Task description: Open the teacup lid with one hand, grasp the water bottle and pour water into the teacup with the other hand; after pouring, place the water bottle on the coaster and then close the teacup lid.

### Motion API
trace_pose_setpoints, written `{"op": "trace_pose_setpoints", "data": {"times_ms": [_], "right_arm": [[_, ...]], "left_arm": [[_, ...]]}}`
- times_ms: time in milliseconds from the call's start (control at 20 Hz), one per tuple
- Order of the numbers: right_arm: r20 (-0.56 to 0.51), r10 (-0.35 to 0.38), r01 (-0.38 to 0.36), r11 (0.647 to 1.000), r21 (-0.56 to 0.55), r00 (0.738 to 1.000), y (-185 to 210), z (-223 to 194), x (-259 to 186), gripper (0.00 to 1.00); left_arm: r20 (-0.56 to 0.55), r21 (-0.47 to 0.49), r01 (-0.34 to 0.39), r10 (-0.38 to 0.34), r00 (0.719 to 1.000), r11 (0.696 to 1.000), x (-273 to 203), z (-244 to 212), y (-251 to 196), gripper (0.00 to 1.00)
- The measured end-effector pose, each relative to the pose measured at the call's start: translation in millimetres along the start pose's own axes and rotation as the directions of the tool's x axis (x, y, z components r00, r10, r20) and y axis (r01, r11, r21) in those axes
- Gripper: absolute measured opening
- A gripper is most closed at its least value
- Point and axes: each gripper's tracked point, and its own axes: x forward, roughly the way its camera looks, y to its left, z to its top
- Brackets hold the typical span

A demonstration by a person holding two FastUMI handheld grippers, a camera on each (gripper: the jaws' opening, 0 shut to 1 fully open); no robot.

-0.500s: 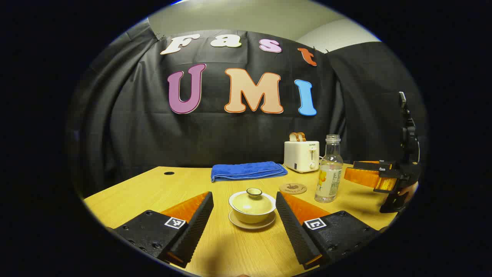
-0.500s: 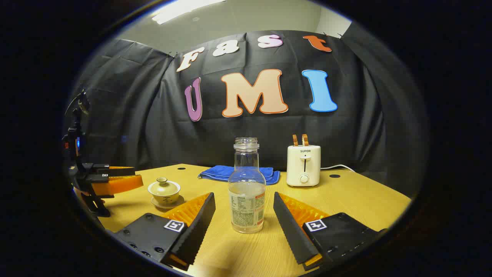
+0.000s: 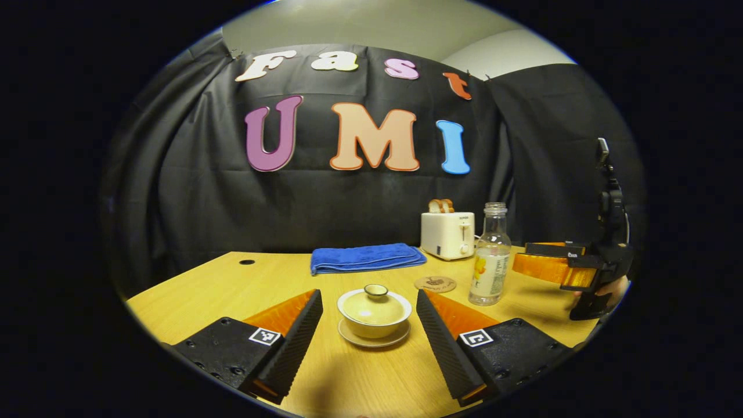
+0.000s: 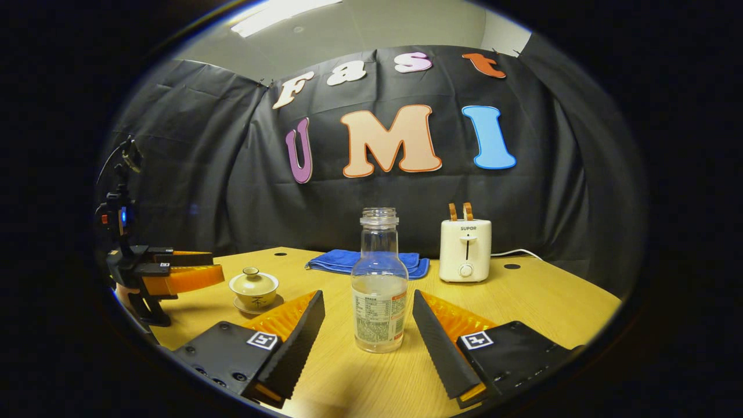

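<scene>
- Left gripper view: we find the left gripper [image 3: 367, 325] spread wide, holding nothing. The pale yellow ceramic teacup [image 3: 374, 313] stands lidded on its saucer between the fingers, untouched. We judge the lid-opening step is in hand; next, rise and pinch the small lid knob [image 3: 375, 289].
- Right gripper view: the right gripper [image 4: 367, 328] gapes, flanking the clear uncapped plastic water bottle [image 4: 379, 283], apart from it. Closing calls for a centred squeeze.

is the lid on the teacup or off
On. The lid sits in the teacup rim, knob up, with the left gripper open around it.
</scene>
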Motion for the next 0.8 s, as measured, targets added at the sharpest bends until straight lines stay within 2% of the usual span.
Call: {"op": "trace_pose_setpoints", "data": {"times_ms": [400,800], "right_arm": [[0.002,-0.013,0.013,1.0,0.0,1.0,-1.6,0.7,0.8,0.95],[0.002,-0.013,0.013,1.0,0.0,1.0,-0.9,1.5,-1.8,0.95]], "left_arm": [[-0.005,0.0,-0.094,0.094,0.996,0.996,1.2,-0.2,19.6,0.95],[-0.005,0.001,-0.067,0.067,0.998,0.998,7.0,0.6,13.4,0.95]]}}
